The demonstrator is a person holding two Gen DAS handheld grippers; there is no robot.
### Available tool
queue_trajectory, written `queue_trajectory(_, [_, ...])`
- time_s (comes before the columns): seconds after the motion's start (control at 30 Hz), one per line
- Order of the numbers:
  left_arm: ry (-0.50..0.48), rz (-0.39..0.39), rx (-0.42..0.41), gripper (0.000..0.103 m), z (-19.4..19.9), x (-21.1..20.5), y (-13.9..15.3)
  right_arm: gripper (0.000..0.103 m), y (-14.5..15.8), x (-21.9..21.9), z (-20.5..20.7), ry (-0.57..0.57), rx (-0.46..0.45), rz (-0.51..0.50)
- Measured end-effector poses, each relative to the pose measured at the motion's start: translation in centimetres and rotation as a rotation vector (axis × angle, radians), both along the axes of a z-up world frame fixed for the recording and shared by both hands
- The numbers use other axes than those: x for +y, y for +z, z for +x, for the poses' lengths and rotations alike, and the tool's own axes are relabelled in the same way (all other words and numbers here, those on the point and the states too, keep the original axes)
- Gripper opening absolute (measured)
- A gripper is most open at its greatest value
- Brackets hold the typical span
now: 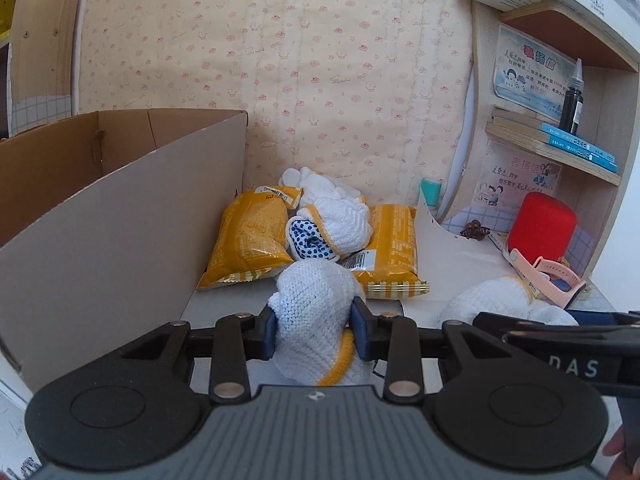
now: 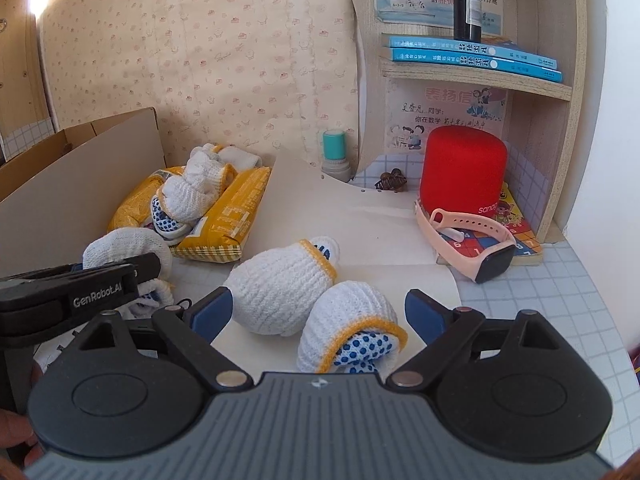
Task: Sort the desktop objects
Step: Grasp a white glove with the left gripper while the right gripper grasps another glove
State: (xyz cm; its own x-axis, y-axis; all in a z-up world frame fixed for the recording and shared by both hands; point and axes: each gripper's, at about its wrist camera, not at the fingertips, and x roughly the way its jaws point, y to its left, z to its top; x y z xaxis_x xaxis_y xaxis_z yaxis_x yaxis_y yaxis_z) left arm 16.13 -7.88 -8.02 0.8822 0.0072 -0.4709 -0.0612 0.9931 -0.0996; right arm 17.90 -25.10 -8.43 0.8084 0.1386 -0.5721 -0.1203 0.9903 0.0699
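Note:
My left gripper (image 1: 315, 330) is shut on a rolled white knitted glove with a yellow cuff (image 1: 310, 304), low over the desk beside the cardboard box (image 1: 100, 216). My right gripper (image 2: 318, 312) is open, its blue pads either side of two more rolled white gloves (image 2: 280, 284) (image 2: 352, 320) lying on white paper. The left gripper and its glove (image 2: 120, 248) also show at the left of the right wrist view. More gloves (image 1: 332, 228) lie piled on two yellow snack packets (image 1: 248, 240).
The open cardboard box stands on the left. A red cylinder speaker (image 2: 460, 172), a pink smartwatch (image 2: 472, 240), a brown hair clip (image 2: 390, 180) and a teal-capped stamp (image 2: 335, 152) sit at the right, below shelves with blue books (image 2: 472, 56) and a black bottle (image 2: 466, 4).

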Motion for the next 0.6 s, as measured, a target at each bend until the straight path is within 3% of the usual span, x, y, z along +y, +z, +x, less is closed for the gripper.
queue_trajectory(0.17, [-0.012,0.026,-0.017,0.037,-1.3,0.3,0.4,0.092,-0.5,0.9,1.1,-0.016,0.006,0.015])
queue_trajectory(0.47, [-0.016,-0.002,-0.019,0.037,-1.8,1.0,0.6,0.096,-1.5,2.5,3.3,0.014,0.064,0.024])
queue_trajectory(0.6, [-0.018,-0.003,-0.019,0.037,-2.0,1.0,0.7,0.085,-1.9,2.8,3.8,0.032,0.062,0.025])
